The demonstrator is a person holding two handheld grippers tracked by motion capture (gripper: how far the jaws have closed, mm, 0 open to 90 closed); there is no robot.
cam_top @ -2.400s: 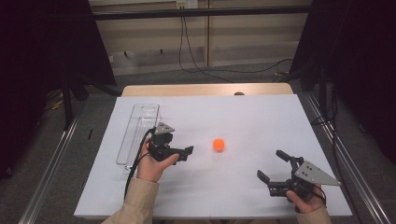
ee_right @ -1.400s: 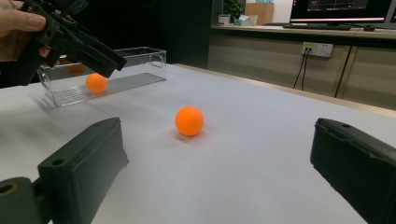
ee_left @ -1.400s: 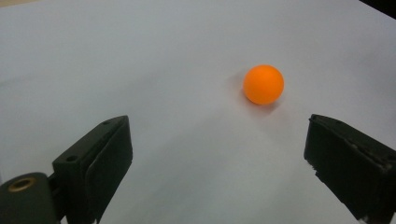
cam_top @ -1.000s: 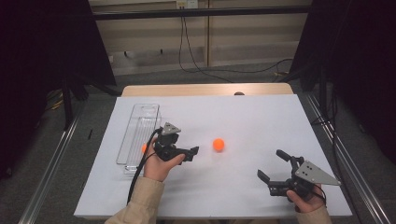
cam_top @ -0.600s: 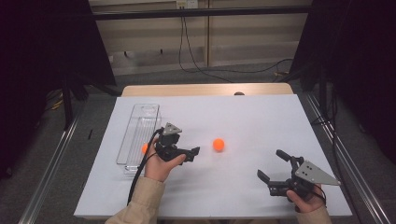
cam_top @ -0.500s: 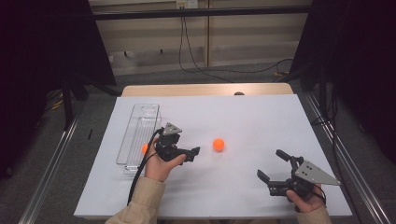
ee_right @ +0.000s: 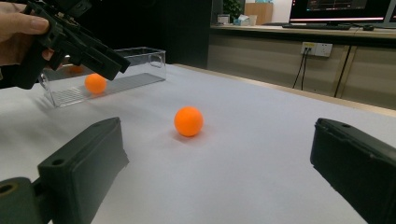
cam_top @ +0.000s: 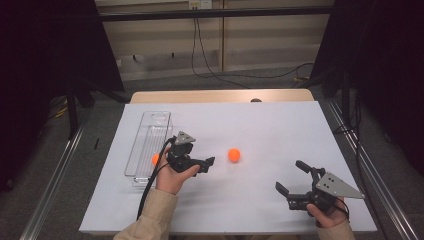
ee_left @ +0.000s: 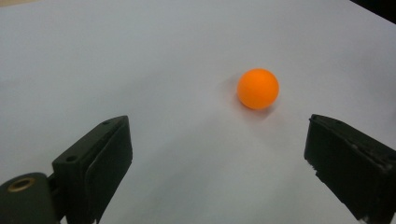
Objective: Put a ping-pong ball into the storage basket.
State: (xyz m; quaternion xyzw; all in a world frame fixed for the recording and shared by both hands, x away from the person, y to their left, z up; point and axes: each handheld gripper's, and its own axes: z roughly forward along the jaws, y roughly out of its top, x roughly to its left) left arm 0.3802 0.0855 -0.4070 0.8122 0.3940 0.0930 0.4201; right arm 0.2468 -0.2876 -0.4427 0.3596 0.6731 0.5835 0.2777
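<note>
White table (cam_top: pixel 250 125) w/ dark surrounds and cables on the floor behind; a clear tray (cam_top: pixel 148 142) is taken as landmark. Vs. approx. two secs earlier, the left gripper (cam_top: pixel 207 163) has been shifted a little away from the tray toward the loose orange ball (cam_top: pixel 234 155), and a second orange ball (cam_top: pixel 155 159) can now be seen inside the tray's near end, prev. hidden by the hand; over the last sec nothing has been moved. This is judged as one ball already deposited, next pickup lined up. Left jaws are spread wide, nothing between them; in the left gripper view the loose ball (ee_left: pixel 258 88) sits ahead of the jaws, slightly toward the right one, not touched. Right gripper (cam_top: pixel 295 187) is held well apart from the tray, at the table's near right, jaws also released and empty. Loose ball rests on bare table, to the right of the tray, beyond the left gripper. Being a sphere, no long axis or heading can be given; the tray's long axis runs near-to-far.
</note>
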